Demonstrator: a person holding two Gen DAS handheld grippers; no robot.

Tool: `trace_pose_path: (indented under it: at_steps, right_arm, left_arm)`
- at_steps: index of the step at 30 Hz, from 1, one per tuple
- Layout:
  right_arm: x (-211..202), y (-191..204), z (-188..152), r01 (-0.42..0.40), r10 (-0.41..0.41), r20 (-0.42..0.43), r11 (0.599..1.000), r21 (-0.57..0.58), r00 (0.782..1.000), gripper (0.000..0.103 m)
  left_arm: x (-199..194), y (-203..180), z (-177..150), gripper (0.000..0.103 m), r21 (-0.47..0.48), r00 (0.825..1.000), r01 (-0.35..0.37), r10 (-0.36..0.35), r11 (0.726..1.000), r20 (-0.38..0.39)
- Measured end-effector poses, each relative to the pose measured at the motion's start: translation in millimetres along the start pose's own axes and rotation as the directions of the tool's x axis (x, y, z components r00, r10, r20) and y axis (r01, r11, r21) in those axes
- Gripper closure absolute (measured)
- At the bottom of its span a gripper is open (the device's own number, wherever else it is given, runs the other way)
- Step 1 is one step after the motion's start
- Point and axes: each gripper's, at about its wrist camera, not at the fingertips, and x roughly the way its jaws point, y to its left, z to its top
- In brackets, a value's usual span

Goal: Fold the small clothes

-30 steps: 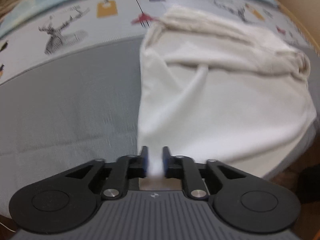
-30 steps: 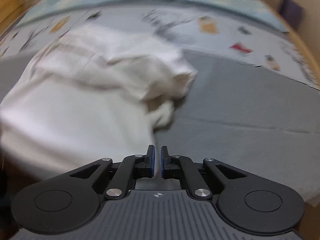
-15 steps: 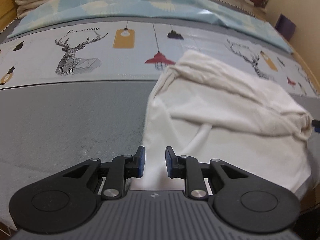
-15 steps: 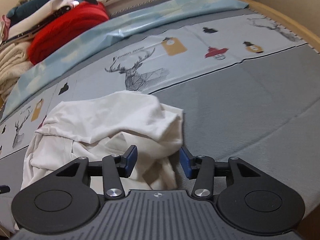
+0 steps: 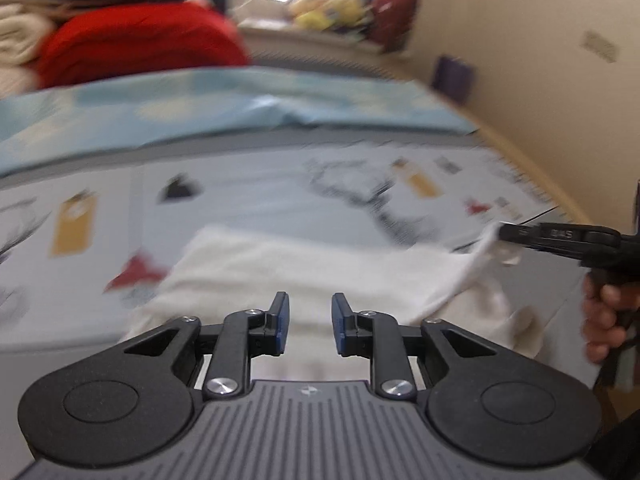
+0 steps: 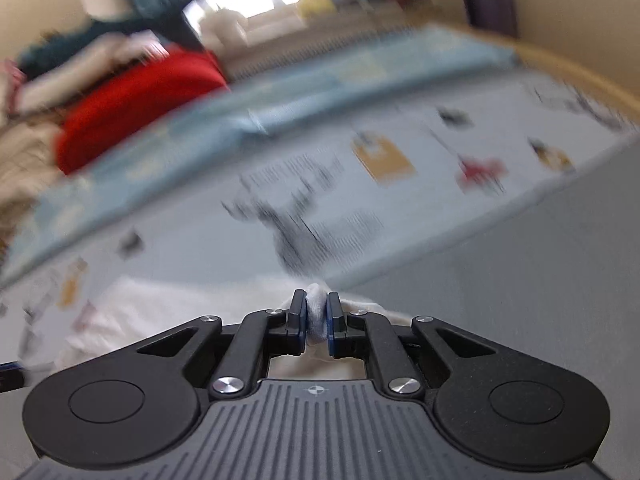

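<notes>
A white garment (image 5: 300, 264) lies crumpled on the bed, blurred by motion. My left gripper (image 5: 310, 300) hangs over its near part; the jaws are opening and the pads press on no cloth. At the right edge of the left wrist view, a hand (image 5: 604, 320) holds my right gripper (image 5: 505, 236), which pulls a corner of the garment out to the right. In the right wrist view, my right gripper (image 6: 316, 300) is closing, with a bunched white fold (image 6: 316, 314) pinched between its blue pads. The rest of the garment (image 6: 160, 312) trails off to the left.
The bed has a printed sheet (image 5: 248, 196) with deer and lamps and a grey area (image 6: 540, 280) to the right. Folded red (image 5: 132, 44) and cream (image 5: 18, 40) textiles are stacked at the back. A beige wall (image 5: 540, 60) borders the right side.
The left gripper let go of the garment's edge and moved forward over it. The right gripper opened, then closed on a corner of the garment. Both cameras tilted up towards the back of the bed.
</notes>
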Motion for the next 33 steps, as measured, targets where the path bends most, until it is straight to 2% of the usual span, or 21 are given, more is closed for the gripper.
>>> trace_pose_path:
  at_steps: [3, 5, 8, 11, 12, 13, 14, 17, 19, 20, 21, 23, 24, 25, 26, 27, 28, 29, 30, 32, 33]
  right_arm:
    - [-8, 12, 9, -0.102, 0.104, 0.09, 0.994, -0.028, 0.99, 0.094]
    - [-12, 22, 14, -0.161, 0.169, 0.117, 0.984, -0.078, 0.979, 0.094]
    - [-14, 39, 19, -0.239, 0.262, 0.119, 0.954, -0.179, 0.958, 0.094]
    - [-13, 54, 24, -0.322, 0.353, 0.095, 0.915, -0.244, 0.931, 0.094]
    - [-13, 57, 25, -0.35, 0.38, 0.085, 0.903, -0.249, 0.921, 0.094]
    - [-12, 60, 26, -0.372, 0.401, 0.073, 0.893, -0.253, 0.913, 0.094]
    - [-10, 63, 27, -0.386, 0.414, 0.06, 0.885, -0.261, 0.908, 0.094]
    - [-4, 72, 27, -0.419, 0.44, 0.016, 0.865, -0.278, 0.898, 0.093]
    - [4, 75, 30, -0.398, 0.413, -0.008, 0.874, -0.28, 0.911, 0.088]
    - [8, 75, 33, -0.368, 0.381, -0.006, 0.888, -0.274, 0.924, 0.074]
    - [10, 75, 33, -0.339, 0.353, 0.002, 0.902, -0.268, 0.936, 0.055]
    - [14, 70, 35, -0.251, 0.27, 0.041, 0.932, -0.262, 0.962, 0.046]
    - [20, 70, 37, -0.191, 0.21, 0.048, 0.946, -0.262, 0.976, 0.046]
    - [25, 67, 37, -0.151, 0.168, 0.046, 0.955, -0.256, 0.985, 0.046]
    - [29, 63, 37, -0.118, 0.132, 0.039, 0.961, -0.25, 0.99, 0.046]
    - [33, 60, 38, -0.078, 0.089, 0.034, 0.965, -0.249, 0.995, 0.046]
    - [35, 56, 38, -0.051, 0.062, 0.035, 0.967, -0.249, 0.997, 0.046]
    - [35, 53, 38, -0.036, 0.046, 0.036, 0.968, -0.247, 0.998, 0.046]
    - [37, 49, 38, -0.025, 0.034, 0.033, 0.97, -0.243, 0.999, 0.046]
    - [40, 45, 36, -0.007, 0.013, 0.026, 0.971, -0.238, 1.0, 0.046]
    - [42, 44, 35, 0.001, 0.004, 0.021, 0.972, -0.236, 1.0, 0.046]
  left_arm:
    - [25, -16, 0, 0.066, -0.012, 0.994, 0.112, -0.112, 0.994, 0.021]
    - [40, -30, 3, 0.064, -0.006, 0.986, 0.169, -0.169, 0.986, 0.005]
    - [50, -51, 8, 0.055, 0.063, 0.973, 0.225, -0.227, 0.972, 0.04]
    - [67, -57, 10, 0.055, 0.063, 0.965, 0.251, -0.254, 0.966, 0.06]
    - [73, -58, 10, 0.06, 0.054, 0.964, 0.257, -0.26, 0.965, 0.059]
    - [78, -57, 10, 0.071, 0.054, 0.964, 0.258, -0.261, 0.965, 0.06]
    - [84, -56, 11, 0.1, 0.064, 0.966, 0.248, -0.252, 0.967, 0.057]
    - [89, -39, 17, 0.1, 0.056, 0.986, 0.16, -0.162, 0.986, 0.033]
    - [82, -13, 23, 0.1, 0.02, 0.994, 0.099, -0.099, 0.995, 0.036]
    - [76, 5, 27, 0.1, -0.002, 0.998, 0.06, -0.06, 0.998, 0.036]
    - [70, 21, 30, 0.1, -0.018, 0.999, 0.021, -0.02, 1.0, 0.034]
    - [54, 66, 34, 0.1, -0.046, 0.995, -0.093, 0.095, 0.995, 0.035]
    - [44, 95, 35, 0.1, -0.061, 0.986, -0.158, 0.161, 0.986, 0.045]
    - [30, 130, 33, 0.1, -0.086, 0.968, -0.241, 0.246, 0.967, 0.058]
    - [17, 161, 32, 0.1, -0.113, 0.945, -0.313, 0.321, 0.943, 0.061]
    - [4, 198, 29, 0.1, -0.148, 0.906, -0.411, 0.421, 0.9, 0.049]
    - [-13, 242, 20, 0.1, -0.199, 0.825, -0.552, 0.564, 0.81, 0.007]
    - [-28, 277, 10, 0.1, -0.254, 0.73, -0.67, 0.681, 0.698, -0.053]
    - [-47, 314, -3, 0.097, -0.324, 0.606, -0.776, 0.782, 0.541, -0.144]
    - [-87, 371, -31, 0.095, -0.448, 0.424, -0.854, 0.853, 0.265, -0.304]
    - [-95, 381, -37, 0.093, -0.451, 0.346, -0.878, 0.865, 0.162, -0.363]
